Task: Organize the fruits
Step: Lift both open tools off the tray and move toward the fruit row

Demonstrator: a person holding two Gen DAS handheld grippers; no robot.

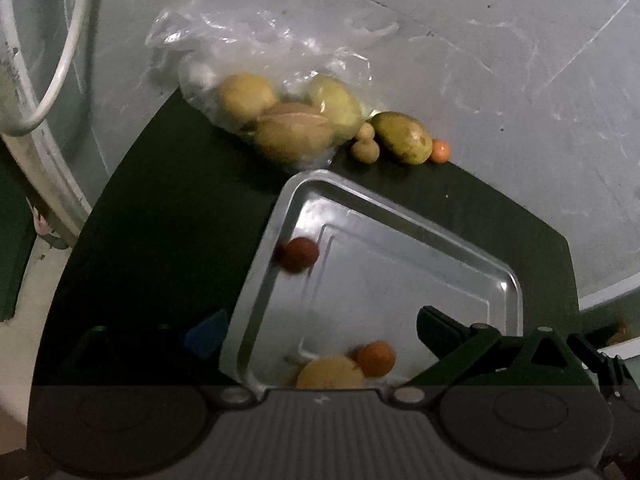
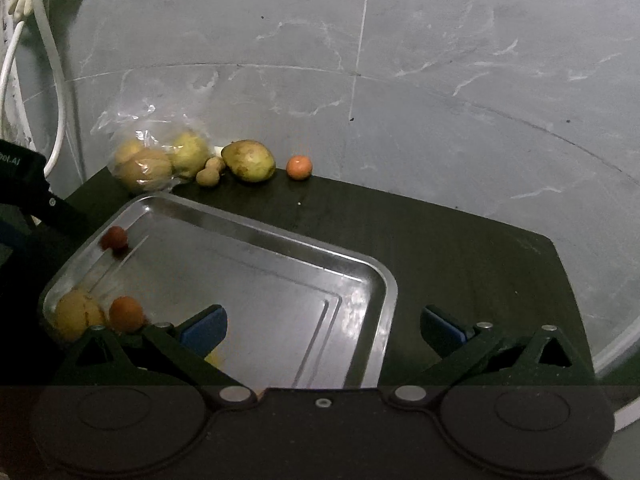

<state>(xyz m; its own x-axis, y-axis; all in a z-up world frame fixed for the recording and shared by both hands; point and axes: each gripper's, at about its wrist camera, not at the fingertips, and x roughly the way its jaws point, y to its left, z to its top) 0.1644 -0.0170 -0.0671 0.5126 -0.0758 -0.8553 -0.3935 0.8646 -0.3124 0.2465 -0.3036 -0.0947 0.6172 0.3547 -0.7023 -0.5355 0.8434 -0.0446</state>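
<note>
- Right wrist view: I take the green mango point(image 2: 249, 160) as the next fruit to move. It lies on the dark table point(image 2: 460, 240) at the far edge, against the grey wall, straight ahead and slightly left of my right gripper point(image 2: 323, 328).
- Its long axis runs roughly left to right across my line of approach, so I judge the fingers would close across its short width.
- Right gripper: jaws wide, nothing between them. It hangs over the near right part of the metal tray point(image 2: 376, 276).
- Left gripper point(image 1: 320, 332): jaws wide and empty, low over the tray's near left end. I judge neither arm clearly nearer; the right has the straighter line.
- Just beside the mango: a small orange fruit point(image 2: 299, 167) on its right, two small tan fruits point(image 2: 209, 174) touching on its left.
- Further left, a clear plastic bag point(image 2: 144, 160) holds several yellow-green fruits.
- Tray contents: a red fruit point(image 2: 114, 238) by the far left rim, a yellow fruit point(image 2: 76, 314) and an orange fruit point(image 2: 126, 314) together at the near left corner.
</note>
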